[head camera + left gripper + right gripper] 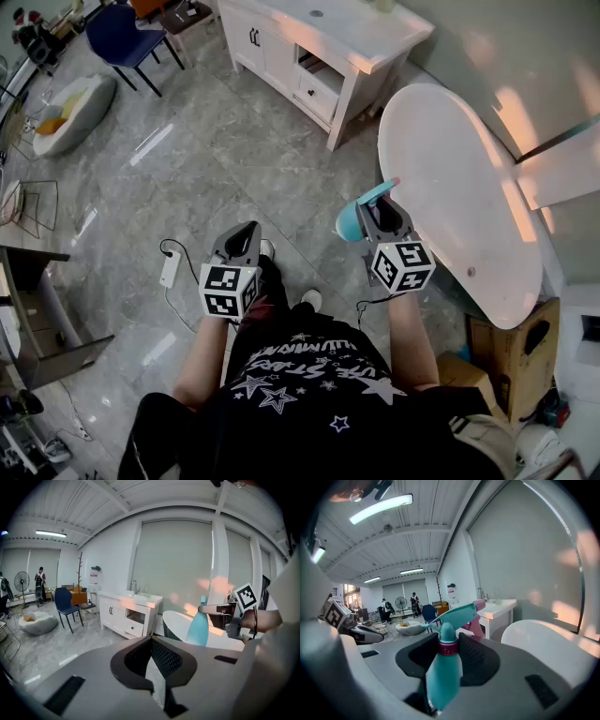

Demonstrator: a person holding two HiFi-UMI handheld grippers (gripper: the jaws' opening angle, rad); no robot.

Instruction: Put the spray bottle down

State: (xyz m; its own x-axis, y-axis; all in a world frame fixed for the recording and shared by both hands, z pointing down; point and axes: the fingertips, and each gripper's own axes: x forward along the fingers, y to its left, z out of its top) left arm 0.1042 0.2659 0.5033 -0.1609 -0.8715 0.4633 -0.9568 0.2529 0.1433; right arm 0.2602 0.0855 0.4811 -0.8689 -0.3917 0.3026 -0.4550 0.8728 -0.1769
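A teal spray bottle (443,677) with a pink collar and a pink-tipped trigger head stands upright between the pads of my right gripper (449,641), which is shut on its neck and shoulder. In the head view the bottle (354,217) sticks out left of the right gripper (378,208), held in the air above the floor beside the bathtub. From the left gripper view the bottle (198,629) shows at the right. My left gripper (246,231) hangs a little to the left, shut, with nothing between its jaws (152,641).
A white bathtub (459,187) lies just right of the right gripper. A white vanity cabinet (319,47) stands ahead, a blue chair (122,33) and a white cushion (70,112) far left. A power strip (170,269) lies on the grey floor; a cardboard box (511,352) stands at the right.
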